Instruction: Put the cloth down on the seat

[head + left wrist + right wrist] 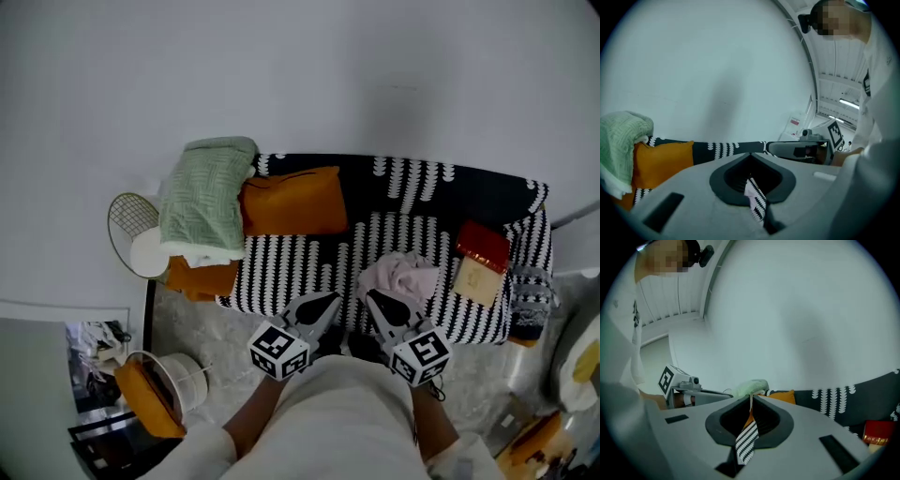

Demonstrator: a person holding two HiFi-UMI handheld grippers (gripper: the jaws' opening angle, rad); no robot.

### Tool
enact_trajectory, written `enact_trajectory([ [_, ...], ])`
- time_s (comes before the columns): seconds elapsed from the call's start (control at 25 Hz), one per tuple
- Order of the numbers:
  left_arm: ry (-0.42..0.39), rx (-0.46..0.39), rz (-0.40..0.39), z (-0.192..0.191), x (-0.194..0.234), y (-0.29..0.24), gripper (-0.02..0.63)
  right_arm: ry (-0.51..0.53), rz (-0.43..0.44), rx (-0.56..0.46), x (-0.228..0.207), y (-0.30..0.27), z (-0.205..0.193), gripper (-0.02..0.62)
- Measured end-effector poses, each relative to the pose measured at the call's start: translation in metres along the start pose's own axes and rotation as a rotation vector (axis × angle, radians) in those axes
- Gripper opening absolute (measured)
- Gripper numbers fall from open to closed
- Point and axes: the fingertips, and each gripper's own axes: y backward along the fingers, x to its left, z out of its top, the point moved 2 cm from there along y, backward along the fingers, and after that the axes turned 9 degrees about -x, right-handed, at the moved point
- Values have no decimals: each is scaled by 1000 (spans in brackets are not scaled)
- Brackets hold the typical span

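Observation:
A crumpled pink cloth (405, 275) lies on the black-and-white striped seat (291, 267) of a sofa, right of centre. My right gripper (371, 296) is shut and empty, its tip just beside the cloth's near left edge. My left gripper (330, 299) is shut too, a little further left over the seat's front edge, with nothing in it. In the left gripper view the jaws (750, 157) meet, and only striped fabric with a sliver of pale cloth shows below them. In the right gripper view the jaws (751, 397) meet over stripes and orange.
An orange cushion (292, 202) leans on the backrest, and a folded green blanket (206, 202) covers the left armrest. A red box (483, 246) and a tan box (476, 278) sit at the seat's right end. A wire basket (131, 220) and a white wire frame (178, 375) stand on the floor at left.

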Motion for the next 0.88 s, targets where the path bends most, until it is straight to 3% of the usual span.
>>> enact_trajectory([
  [0.32,10,31,-32,-9,-5,15,11,-18,9,-33,22,13,-2,11],
  [0.56,-4,9,-74,-15,-13,48,11,9,-105,-12,43,18,-23,11],
  [0.88,-25,-24,-113,-48,-19,171,11,61,-109,-14,161,20,-57,11],
])
